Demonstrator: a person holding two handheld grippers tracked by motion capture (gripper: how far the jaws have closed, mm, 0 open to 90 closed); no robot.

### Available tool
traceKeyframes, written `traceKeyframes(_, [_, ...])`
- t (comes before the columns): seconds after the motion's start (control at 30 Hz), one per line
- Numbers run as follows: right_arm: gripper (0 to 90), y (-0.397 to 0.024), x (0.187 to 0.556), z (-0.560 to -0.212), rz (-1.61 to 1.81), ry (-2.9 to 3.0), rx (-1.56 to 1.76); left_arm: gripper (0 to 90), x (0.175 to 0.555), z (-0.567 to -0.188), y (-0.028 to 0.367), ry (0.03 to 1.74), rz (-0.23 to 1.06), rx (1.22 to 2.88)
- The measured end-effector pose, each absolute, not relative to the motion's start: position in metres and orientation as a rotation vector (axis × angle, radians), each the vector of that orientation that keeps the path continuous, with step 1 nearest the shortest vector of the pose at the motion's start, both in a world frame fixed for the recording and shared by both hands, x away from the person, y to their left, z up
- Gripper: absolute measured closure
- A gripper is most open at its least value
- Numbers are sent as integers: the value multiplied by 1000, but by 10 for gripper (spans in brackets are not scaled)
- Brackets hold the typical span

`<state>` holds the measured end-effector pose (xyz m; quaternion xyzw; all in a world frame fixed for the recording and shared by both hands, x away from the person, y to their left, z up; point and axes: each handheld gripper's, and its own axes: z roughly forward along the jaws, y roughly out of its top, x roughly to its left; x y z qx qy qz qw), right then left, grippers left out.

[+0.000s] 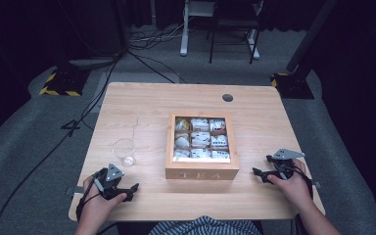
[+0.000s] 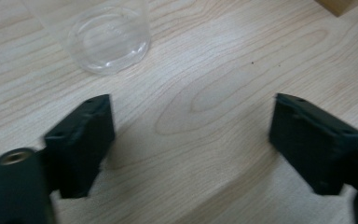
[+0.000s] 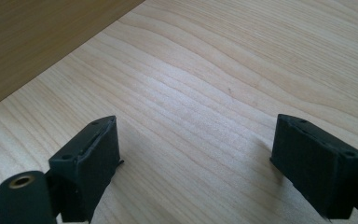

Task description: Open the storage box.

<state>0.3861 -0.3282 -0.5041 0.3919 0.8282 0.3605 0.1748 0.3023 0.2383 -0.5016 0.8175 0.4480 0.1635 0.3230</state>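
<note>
A wooden box marked TEA (image 1: 201, 169) stands open in the middle of the table, its compartments holding several tea bags (image 1: 200, 139). Left of it stands a clear empty glass (image 1: 124, 152), whose base fills the upper left of the left gripper view (image 2: 109, 39). My left gripper (image 1: 131, 188) rests near the table's front left edge, open, with bare wood between its jaws (image 2: 191, 116). My right gripper (image 1: 260, 169) lies at the front right, open over bare wood (image 3: 196, 130). The box's side wall (image 3: 42, 42) shows at the upper left of the right gripper view.
The wooden table (image 1: 142, 107) has a round cable hole (image 1: 227, 97) at the back right. Cables (image 1: 93, 93) run over the grey floor at the left. A white desk leg and a chair frame (image 1: 232, 29) stand behind the table.
</note>
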Motion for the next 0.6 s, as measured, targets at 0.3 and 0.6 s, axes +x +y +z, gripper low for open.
traceKeyframes(0.3, [234,-331,386,-502,1031,2366,1094,253,301,-493,236,1183,423,2136])
traceKeyframes(0.6, [299,-329,381,-487,1058,2371,1061,269,300,-489,236,1193,420,2126])
